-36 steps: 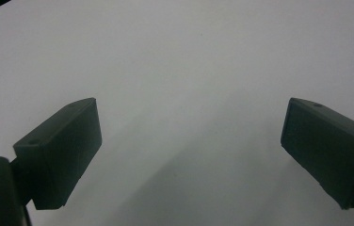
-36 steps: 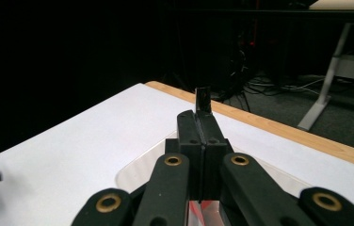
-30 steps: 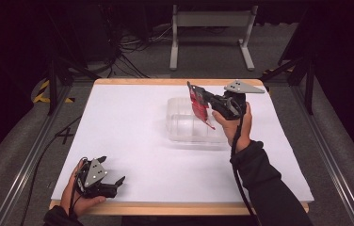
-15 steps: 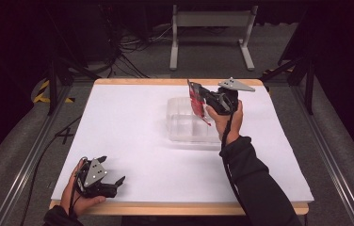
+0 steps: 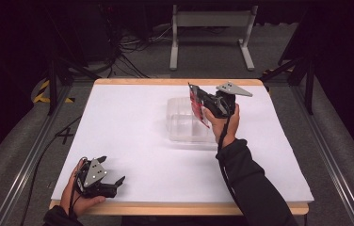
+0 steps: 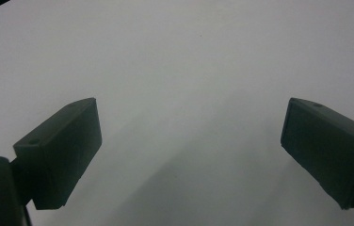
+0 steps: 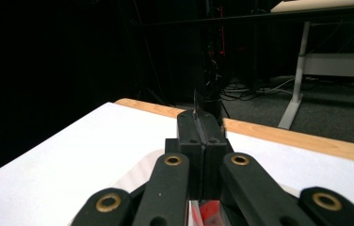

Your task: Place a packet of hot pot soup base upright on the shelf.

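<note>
At the table's (image 5: 132, 141) far right, my right gripper (image 5: 198, 101) holds a flat red packet (image 5: 197, 109) pinched tight between its closed jaws, hanging it over the clear plastic tray (image 5: 184, 125) that sits right of centre toward the far edge. In the right gripper view the packet's thin edge (image 7: 197, 104) pokes up past my pressed-together fingertips, with a sliver of red below them. The pickup is done, as I judge it; the packet is aloft above the tray's right half and not yet resting in it, so lowering and letting go remain. The tray looks empty otherwise, though its clear walls make that hard to tell. My left gripper (image 5: 111, 179) rests at the near left corner, jaws spread wide over bare white surface, holding nothing and taking no part for now.
</note>
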`<state>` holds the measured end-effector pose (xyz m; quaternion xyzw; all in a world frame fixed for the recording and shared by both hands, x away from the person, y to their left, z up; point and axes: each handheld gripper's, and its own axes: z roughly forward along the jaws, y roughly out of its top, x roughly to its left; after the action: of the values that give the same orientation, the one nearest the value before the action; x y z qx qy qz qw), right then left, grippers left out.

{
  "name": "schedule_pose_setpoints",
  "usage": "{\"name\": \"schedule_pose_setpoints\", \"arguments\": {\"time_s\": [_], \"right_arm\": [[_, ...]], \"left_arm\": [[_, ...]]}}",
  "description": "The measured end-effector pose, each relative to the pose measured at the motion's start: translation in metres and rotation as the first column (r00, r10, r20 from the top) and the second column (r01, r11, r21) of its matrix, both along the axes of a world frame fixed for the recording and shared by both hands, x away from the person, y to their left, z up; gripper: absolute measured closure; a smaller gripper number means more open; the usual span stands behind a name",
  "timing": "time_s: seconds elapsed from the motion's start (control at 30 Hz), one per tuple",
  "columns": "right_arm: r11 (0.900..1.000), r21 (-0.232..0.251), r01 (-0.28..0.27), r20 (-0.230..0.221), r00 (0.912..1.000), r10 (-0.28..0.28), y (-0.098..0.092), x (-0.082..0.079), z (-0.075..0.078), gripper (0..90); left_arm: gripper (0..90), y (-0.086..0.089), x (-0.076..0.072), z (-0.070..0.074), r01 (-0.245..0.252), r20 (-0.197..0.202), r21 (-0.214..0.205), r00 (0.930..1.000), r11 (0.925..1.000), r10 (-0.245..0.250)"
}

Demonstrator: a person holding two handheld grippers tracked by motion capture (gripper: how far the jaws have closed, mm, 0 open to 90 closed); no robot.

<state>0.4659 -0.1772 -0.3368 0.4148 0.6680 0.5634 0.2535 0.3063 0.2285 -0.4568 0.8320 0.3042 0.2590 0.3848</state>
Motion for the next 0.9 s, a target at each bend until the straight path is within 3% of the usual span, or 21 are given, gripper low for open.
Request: {"name": "schedule_pose_setpoints", "arguments": {"time_s": [0.13,0.37,0.57,0.77,0.9], "right_arm": [[1.0000,-0.002,0.000,-0.009,1.0000,0.000,0.002,-0.004,-0.007,90.0],[0.9956,-0.074,-0.057,0.004,0.9984,0.057,0.004,-0.016,-0.018,90.0],[0.9922,-0.103,-0.070,0.008,0.9974,0.071,-0.003,-0.025,-0.021,89.9],[0.9858,-0.140,-0.093,-0.012,0.9957,0.092,-0.012,-0.031,-0.027,89.7],[0.9857,-0.136,-0.099,-0.041,0.9947,0.094,-0.018,-0.032,-0.033,89.4]], "left_arm": [[6.4,-0.001,0.000,0.000,0.001,-0.003,0.005,1.0000,1.0000,0.000],[6.5,-0.001,0.000,0.000,0.002,-0.004,0.009,1.0000,1.0000,-0.002],[6.6,-0.002,-0.001,0.000,0.001,-0.001,0.014,1.0000,0.9999,-0.001],[6.6,-0.002,-0.001,0.000,0.000,-0.002,0.017,1.0000,0.9999,0.000],[6.6,-0.002,-0.001,0.000,-0.004,-0.005,0.016,1.0000,0.9999,0.004]]}}
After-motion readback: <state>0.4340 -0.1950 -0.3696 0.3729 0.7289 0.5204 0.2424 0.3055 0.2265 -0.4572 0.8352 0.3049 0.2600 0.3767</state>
